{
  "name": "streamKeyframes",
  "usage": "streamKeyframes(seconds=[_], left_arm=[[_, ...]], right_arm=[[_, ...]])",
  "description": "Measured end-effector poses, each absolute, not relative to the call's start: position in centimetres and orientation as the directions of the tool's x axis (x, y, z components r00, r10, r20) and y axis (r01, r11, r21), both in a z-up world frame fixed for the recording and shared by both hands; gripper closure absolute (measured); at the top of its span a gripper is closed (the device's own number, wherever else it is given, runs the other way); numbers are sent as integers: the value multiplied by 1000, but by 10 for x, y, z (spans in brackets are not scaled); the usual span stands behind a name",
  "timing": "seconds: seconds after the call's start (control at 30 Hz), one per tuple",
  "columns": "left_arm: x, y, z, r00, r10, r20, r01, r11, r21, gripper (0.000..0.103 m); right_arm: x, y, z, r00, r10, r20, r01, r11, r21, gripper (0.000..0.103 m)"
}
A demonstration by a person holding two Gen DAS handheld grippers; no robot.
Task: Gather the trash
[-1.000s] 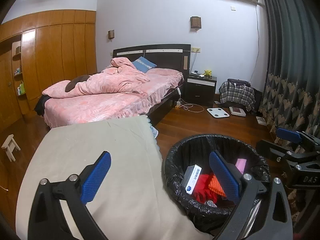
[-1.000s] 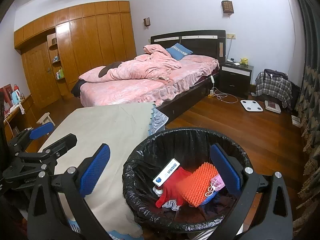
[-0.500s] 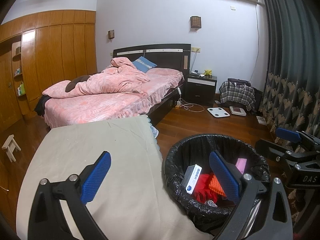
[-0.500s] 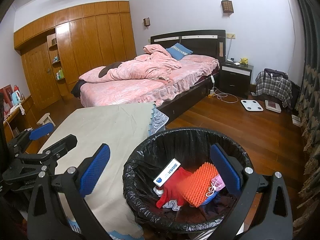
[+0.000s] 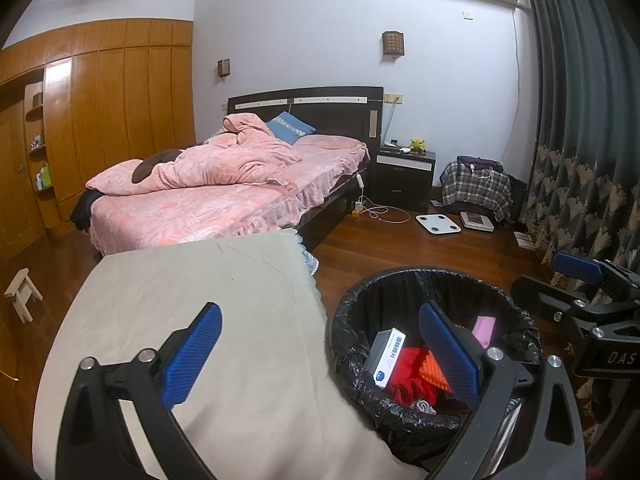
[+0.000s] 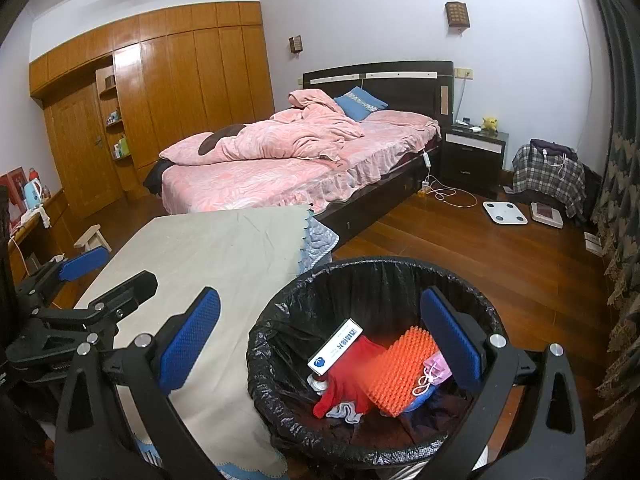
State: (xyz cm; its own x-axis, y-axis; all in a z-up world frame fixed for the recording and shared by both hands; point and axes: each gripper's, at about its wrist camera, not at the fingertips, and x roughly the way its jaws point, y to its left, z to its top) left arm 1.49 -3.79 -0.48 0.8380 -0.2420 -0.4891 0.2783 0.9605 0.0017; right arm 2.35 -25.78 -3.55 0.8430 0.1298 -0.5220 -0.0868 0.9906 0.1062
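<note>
A bin lined with a black bag (image 5: 348, 320) (image 6: 272, 320) stands on the floor beside a cloth-covered table (image 5: 180, 280) (image 6: 224, 244). Inside lie a white and blue box (image 5: 389, 352) (image 6: 335, 346), a red cloth (image 6: 352, 372), an orange spiky pad (image 6: 400, 368) and a pink item (image 5: 484, 328). My left gripper (image 5: 320, 352) is open and empty, held above the table edge and the bin's near rim. My right gripper (image 6: 320, 344) is open and empty, held over the bin. Each gripper shows at the side of the other's view.
A bed with pink bedding (image 5: 224, 192) stands behind the table. A dark nightstand (image 5: 404, 176), a white scale (image 5: 438, 224) and a plaid-covered bag (image 5: 476, 188) are at the back right. Patterned curtains (image 5: 580, 200) hang at the right. A small wooden stool (image 5: 22, 292) stands at the left.
</note>
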Motion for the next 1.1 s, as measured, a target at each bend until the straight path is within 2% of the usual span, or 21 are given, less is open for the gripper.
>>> streamKeyframes(seconds=[1.1], left_arm=[[14, -35, -3, 837, -240, -492, 278, 961, 5, 6]], right_arm=[[23, -257, -36, 843, 131, -522, -87, 990, 108, 5]])
